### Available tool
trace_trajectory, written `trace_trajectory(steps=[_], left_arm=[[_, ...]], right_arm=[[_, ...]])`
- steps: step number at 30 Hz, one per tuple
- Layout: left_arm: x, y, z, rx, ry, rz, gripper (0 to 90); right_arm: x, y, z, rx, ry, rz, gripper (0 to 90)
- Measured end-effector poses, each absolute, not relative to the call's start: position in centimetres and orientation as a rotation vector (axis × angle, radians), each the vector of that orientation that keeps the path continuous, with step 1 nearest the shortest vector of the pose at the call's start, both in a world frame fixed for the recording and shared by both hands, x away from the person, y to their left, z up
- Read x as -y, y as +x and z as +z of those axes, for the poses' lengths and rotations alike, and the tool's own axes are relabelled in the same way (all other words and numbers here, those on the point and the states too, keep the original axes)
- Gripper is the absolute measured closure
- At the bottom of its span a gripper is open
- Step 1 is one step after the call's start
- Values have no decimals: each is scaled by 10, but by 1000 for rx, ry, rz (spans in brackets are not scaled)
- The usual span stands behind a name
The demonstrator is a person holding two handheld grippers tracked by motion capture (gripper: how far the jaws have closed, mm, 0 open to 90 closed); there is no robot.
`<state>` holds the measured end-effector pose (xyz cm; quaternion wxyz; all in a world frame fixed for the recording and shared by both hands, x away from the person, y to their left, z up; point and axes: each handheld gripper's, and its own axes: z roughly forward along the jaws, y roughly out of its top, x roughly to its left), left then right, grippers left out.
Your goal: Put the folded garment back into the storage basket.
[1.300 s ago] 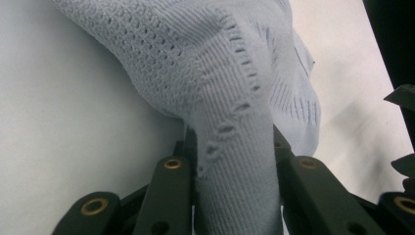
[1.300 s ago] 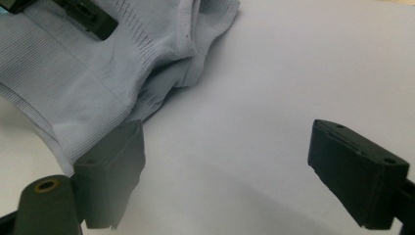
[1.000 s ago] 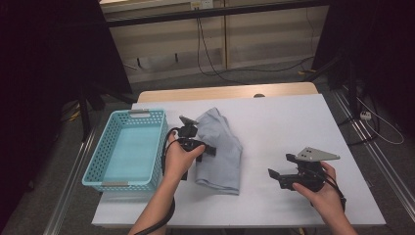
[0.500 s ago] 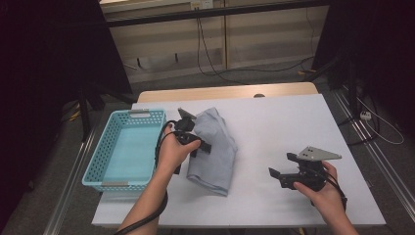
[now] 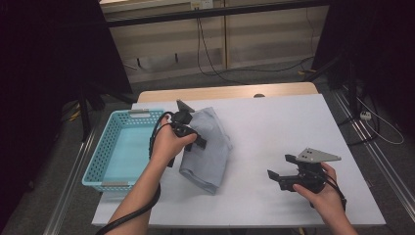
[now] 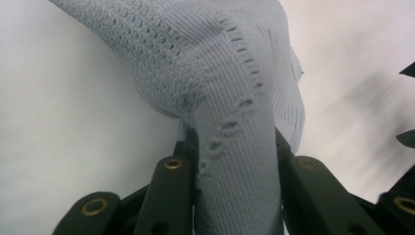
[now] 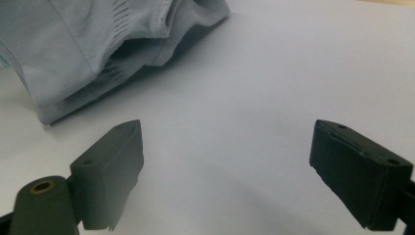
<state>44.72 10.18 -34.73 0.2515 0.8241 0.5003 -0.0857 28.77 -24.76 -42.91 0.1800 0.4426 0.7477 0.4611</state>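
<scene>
Your left gripper (image 5: pixel 190 131) is clamped on the cloth (image 5: pixel 209 149). The left gripper view settles it: a bunched fold of grey knit (image 6: pixel 235 147) runs down between the two black jaws and is pinched there. From the high view you cannot see the jaws at all, since your hand and the gripper body cover them. That view does give the cloth's place: it lies on the white table (image 5: pixel 274 127), just right of the blue basket (image 5: pixel 122 147), with its left edge at your gripper and its lower end trailing toward you. The basket's near wall is apart from the cloth.

Your right gripper (image 5: pixel 280 177) stands with its jaws wide apart and nothing between them. The right gripper view shows bare table between the two pads (image 7: pixel 115 166), and beyond them the cloth's folded hem (image 7: pixel 112 49), well clear of the jaws. The high view confirms the gap: this gripper sits at the near right of the table, well apart from the cloth, jaws pointed left toward it.
</scene>
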Motion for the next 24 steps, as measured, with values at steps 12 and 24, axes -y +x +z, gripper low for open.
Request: trace_trajectory(steps=[12,24], left_arm=[[-107,450,-340,-1361,2286,-202,724],[-106,454,-325,-1350,2334,-148,725]], right_arm=[[248,290,-429,-2109,1252,1308,129],[247,289,-429,-2113,1254,1305,128]])
